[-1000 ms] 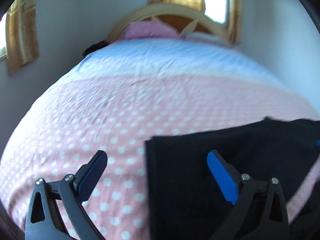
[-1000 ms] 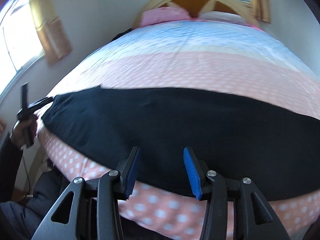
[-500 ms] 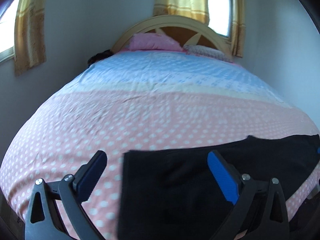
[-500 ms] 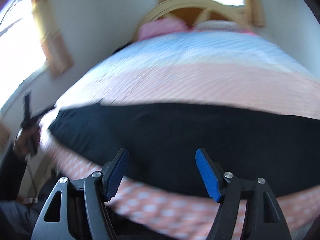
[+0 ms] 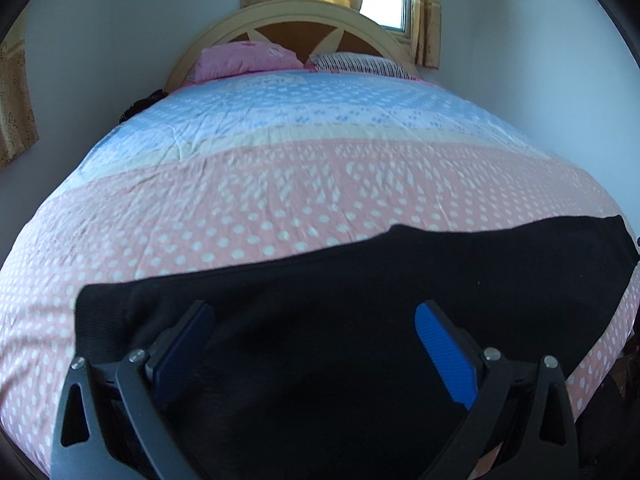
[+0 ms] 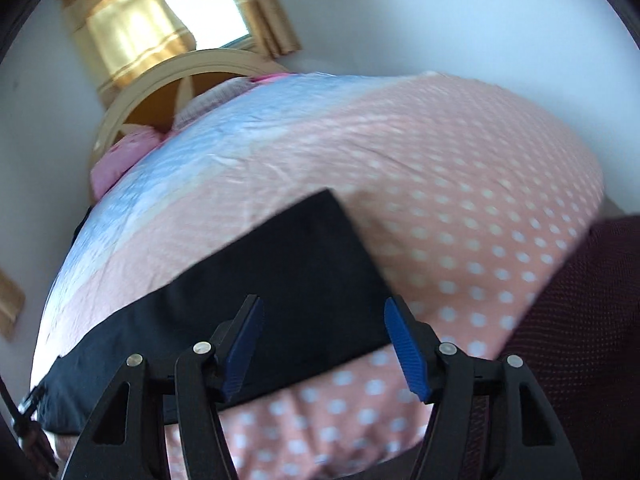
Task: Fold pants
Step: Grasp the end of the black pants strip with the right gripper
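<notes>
Black pants lie flat along the bed's near edge on the dotted pink cover, my left gripper spread wide over them, my right gripper wide above their right end, both holding nothing.

Wide open pink dotted bedspread beyond the black pants, nothing lying on it up to the pillows by the headboard. Walls hem both sides; a dark red sleeve crowds the right edge.
</notes>
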A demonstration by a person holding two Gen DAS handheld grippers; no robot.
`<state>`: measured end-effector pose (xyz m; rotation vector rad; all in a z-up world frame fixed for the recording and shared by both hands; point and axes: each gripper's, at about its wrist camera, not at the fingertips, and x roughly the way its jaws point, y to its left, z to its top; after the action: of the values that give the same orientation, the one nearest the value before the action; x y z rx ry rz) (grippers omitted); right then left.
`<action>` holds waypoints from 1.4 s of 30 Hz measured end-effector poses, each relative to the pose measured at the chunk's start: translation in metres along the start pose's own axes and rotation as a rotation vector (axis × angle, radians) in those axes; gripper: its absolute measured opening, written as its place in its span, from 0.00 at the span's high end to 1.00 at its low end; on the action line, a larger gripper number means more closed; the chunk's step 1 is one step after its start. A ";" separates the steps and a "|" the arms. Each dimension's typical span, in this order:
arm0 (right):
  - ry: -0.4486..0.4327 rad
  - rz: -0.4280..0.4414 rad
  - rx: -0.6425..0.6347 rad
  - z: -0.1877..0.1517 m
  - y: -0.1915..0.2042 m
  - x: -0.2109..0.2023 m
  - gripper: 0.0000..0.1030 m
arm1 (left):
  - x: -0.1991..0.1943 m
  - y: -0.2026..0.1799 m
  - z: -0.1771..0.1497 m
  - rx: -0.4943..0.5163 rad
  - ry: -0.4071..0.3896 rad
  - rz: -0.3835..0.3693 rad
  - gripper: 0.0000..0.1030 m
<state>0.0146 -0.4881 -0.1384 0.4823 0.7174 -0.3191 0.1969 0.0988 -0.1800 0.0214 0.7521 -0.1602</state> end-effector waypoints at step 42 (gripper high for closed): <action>0.073 0.155 0.234 0.011 -0.058 0.018 0.61 | 0.011 -0.009 -0.013 0.008 0.038 0.017 0.00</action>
<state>0.0085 -0.5446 -0.1616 0.7710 0.7119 -0.2418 0.1948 0.0895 -0.1964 0.0391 0.7886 -0.1468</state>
